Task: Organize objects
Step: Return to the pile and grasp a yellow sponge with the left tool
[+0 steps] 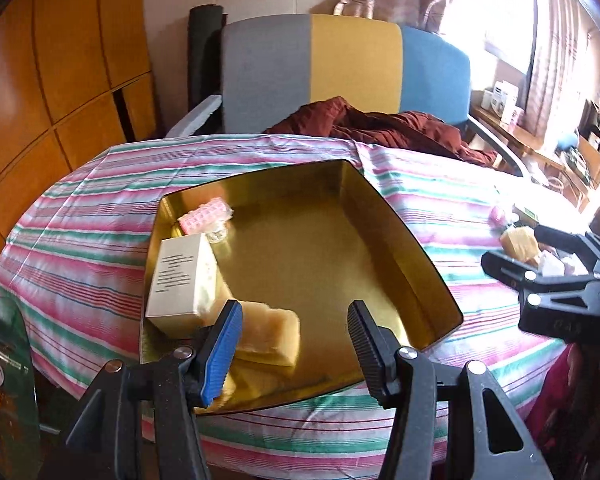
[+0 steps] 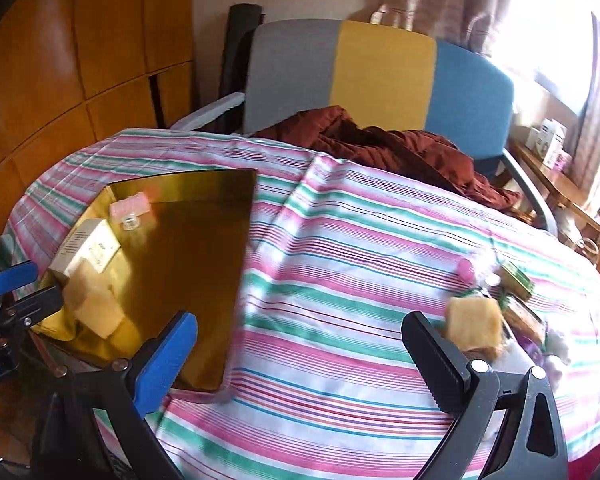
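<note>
Both grippers' jaws gape empty: left gripper (image 1: 294,344) above the tray (image 1: 404,240), right gripper (image 2: 300,360) nearing a soap bar (image 2: 476,330) just beyond its right jaw, risking a nudge into neighbouring clutter.

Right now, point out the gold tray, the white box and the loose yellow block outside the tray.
gold tray (image 1: 380,216), left wrist view, right wall.
white box (image 1: 176,276), left wrist view, printed face.
yellow block (image 2: 476,322), right wrist view, front face.
</note>
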